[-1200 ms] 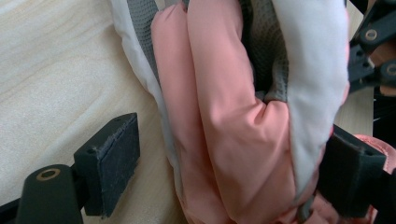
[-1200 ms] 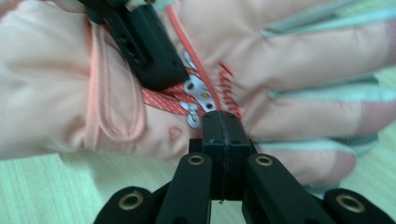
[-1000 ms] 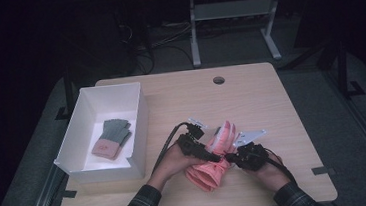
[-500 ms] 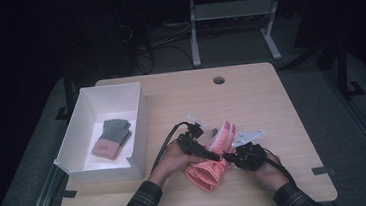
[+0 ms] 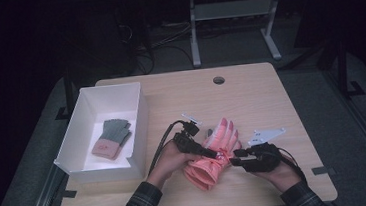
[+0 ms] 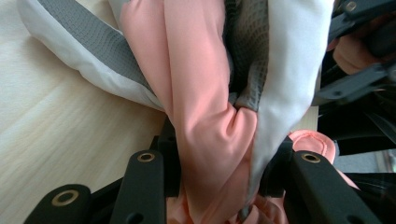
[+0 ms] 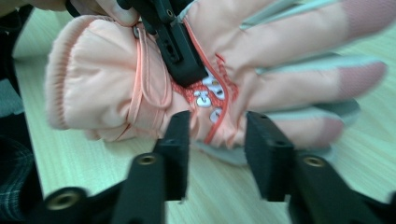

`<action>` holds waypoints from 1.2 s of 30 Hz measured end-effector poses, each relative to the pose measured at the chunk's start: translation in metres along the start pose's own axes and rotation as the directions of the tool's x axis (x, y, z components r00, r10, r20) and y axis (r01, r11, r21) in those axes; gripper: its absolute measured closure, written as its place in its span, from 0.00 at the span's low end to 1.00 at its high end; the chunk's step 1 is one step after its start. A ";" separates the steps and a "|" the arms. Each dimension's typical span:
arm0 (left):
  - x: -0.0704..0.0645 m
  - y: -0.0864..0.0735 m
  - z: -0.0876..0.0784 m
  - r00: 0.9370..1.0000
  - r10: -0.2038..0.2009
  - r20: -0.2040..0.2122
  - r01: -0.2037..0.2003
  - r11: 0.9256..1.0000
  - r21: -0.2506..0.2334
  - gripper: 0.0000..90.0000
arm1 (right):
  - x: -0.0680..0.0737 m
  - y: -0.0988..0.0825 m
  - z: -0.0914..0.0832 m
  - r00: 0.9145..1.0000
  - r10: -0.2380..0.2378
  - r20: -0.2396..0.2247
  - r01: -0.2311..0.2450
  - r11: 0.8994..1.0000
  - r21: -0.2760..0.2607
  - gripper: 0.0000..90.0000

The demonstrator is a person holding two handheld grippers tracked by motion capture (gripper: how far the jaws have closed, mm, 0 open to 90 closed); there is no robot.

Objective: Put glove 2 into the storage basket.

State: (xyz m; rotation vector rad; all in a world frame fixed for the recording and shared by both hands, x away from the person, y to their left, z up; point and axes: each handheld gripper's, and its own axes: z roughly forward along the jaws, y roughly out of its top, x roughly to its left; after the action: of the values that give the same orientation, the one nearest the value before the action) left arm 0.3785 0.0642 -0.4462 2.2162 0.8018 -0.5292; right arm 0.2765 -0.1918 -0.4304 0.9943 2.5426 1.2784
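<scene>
A pink winter glove [image 5: 218,141] lies on the wooden table [image 5: 251,97], fingers pointing away from me. My left gripper [image 5: 216,154] reaches over its wrist from the left. Its jaws have just been closing, and in the left gripper view they pinch bunched pink and grey fabric [image 6: 210,121] of the glove. My right gripper [image 5: 237,156] sits at the glove's right side. Its jaws have just been opening and now stand apart, my right gripper [image 7: 218,127] just short of the glove's edge [image 7: 116,84], not pressing on it.
A white box [image 5: 139,118] stands at the table's left, holding a grey and pink glove [image 5: 112,138]. A round cable hole [image 5: 218,80] is near the far edge. A metal stand [image 5: 194,36] rises behind the table. Both forearms enter from the near edge.
The right gripper's jaws have opened and let go of the glove, backing off slightly to the right. The left gripper's jaws have closed onto the glove's wrist.
</scene>
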 end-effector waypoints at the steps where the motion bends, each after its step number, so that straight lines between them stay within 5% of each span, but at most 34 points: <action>1: -0.001 0.000 -0.002 1.000 -0.005 -0.014 0.005 1.000 -0.010 0.68 | -0.001 -0.001 -0.004 1.000 0.003 0.010 -0.003 1.000 -0.012 0.58; 4: -0.003 0.002 -0.011 0.999 -0.010 -0.038 0.009 1.000 -0.026 0.68 | -0.009 -0.008 -0.014 1.000 0.026 0.015 -0.025 1.000 -0.009 0.41; 12: -0.018 0.008 -0.043 0.995 -0.019 -0.101 0.013 0.998 -0.054 0.68 | -0.021 -0.015 -0.012 0.996 0.059 0.071 -0.058 0.998 -0.013 0.25; 17: -0.029 0.013 -0.068 0.994 -0.005 -0.112 -0.005 0.996 -0.091 0.68 | -0.020 -0.016 -0.010 0.992 0.045 0.119 -0.043 0.999 -0.019 0.23; 25: -0.046 0.022 -0.113 0.983 0.022 -0.183 -0.041 0.994 -0.104 0.67 | -0.019 -0.015 -0.006 0.992 0.030 0.120 -0.029 1.000 -0.011 0.16; 31: -0.052 0.025 -0.145 0.978 0.004 -0.209 -0.032 0.991 -0.133 0.67 | -0.019 -0.016 -0.006 0.991 0.042 0.126 -0.041 0.999 -0.013 0.15; 36: -0.056 0.025 -0.175 0.966 -0.018 -0.259 -0.026 0.986 -0.165 0.67 | -0.021 -0.016 -0.006 0.990 0.046 0.130 -0.044 0.999 -0.014 0.15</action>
State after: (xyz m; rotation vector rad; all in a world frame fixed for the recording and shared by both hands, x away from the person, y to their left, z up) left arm 0.3782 0.1573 -0.2860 2.1548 0.9395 -0.1611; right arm 0.2825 -0.2157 -0.4425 1.1009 2.4264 1.1955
